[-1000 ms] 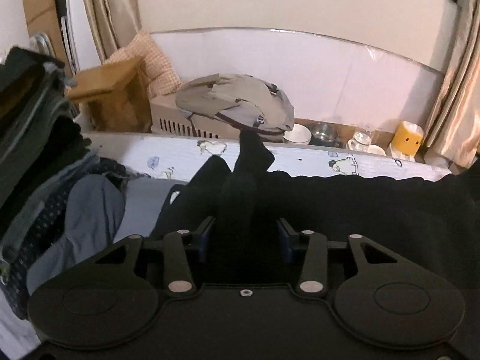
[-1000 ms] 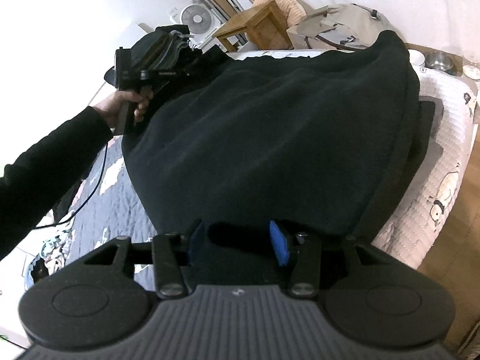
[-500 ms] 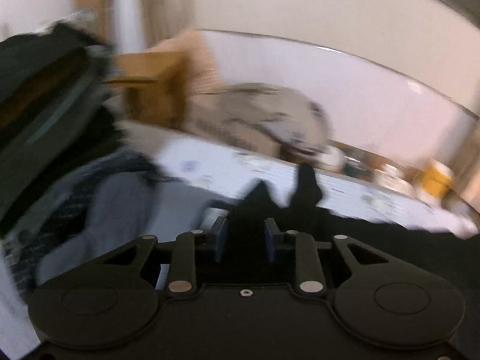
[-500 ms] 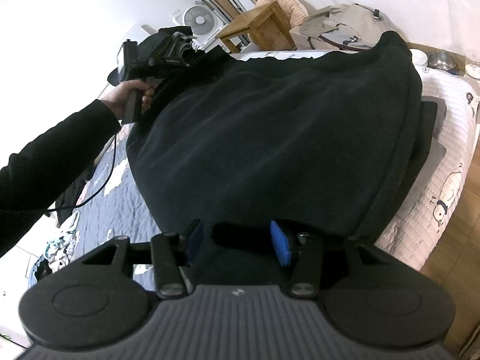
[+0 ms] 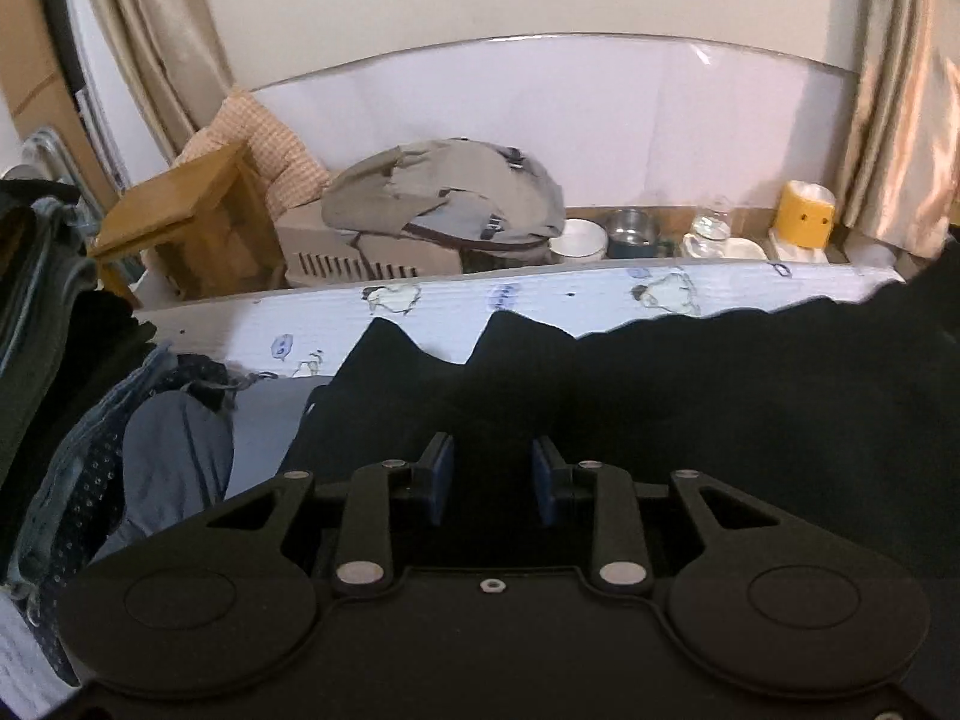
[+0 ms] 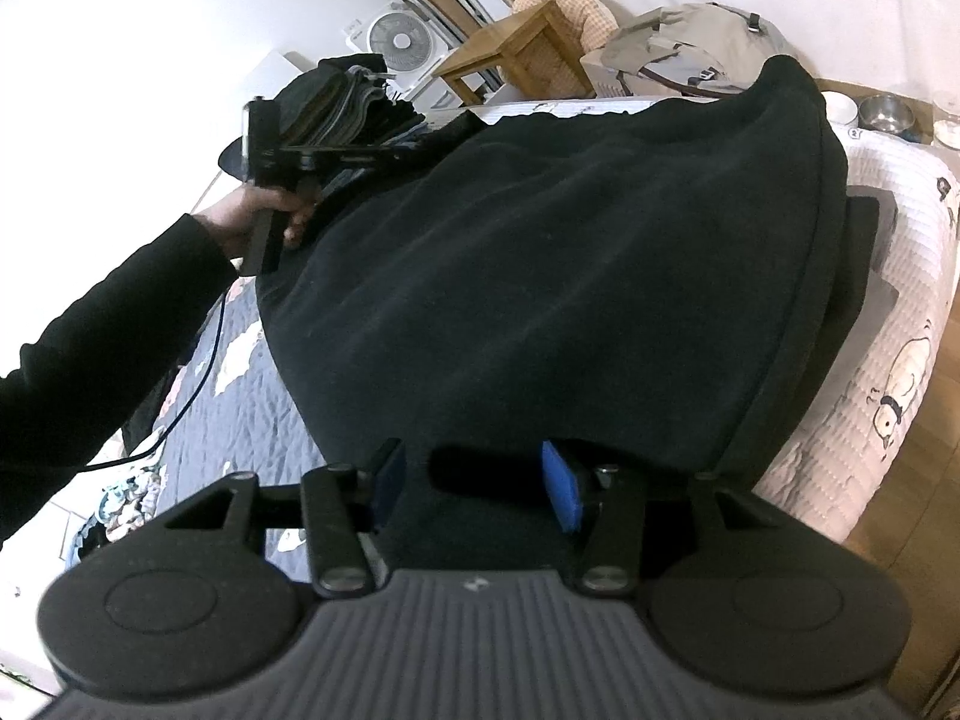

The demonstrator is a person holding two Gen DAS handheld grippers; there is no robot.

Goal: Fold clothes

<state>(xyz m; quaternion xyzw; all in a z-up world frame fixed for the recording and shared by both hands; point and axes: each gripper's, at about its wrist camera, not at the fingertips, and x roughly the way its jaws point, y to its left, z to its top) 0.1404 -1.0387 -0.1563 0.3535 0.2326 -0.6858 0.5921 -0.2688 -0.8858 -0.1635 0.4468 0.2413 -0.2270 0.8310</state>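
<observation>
A large black fleece garment [image 6: 558, 252] is held spread above the bed between both grippers. My left gripper [image 5: 491, 480] is shut on one edge of the black garment [image 5: 690, 408], which bunches between its blue pads. It also shows in the right wrist view [image 6: 414, 150], held by the person's hand at the garment's far left edge. My right gripper [image 6: 474, 480] is shut on the near edge of the garment, with cloth between its blue pads.
A white quilted mattress [image 6: 900, 276] with duck prints lies under the garment. A pile of dark clothes [image 5: 54, 324] sits at left. A wooden stool [image 5: 186, 228], a grey backpack [image 5: 444, 204], bowls [image 5: 579, 238] and a yellow cup [image 5: 805, 217] stand beyond the bed. A fan [image 6: 399, 42] stands at back.
My left gripper swung and dropped lower, so the black garment's held edge now bunches lower between its pads. My right gripper kept its hold and stayed nearly still.
</observation>
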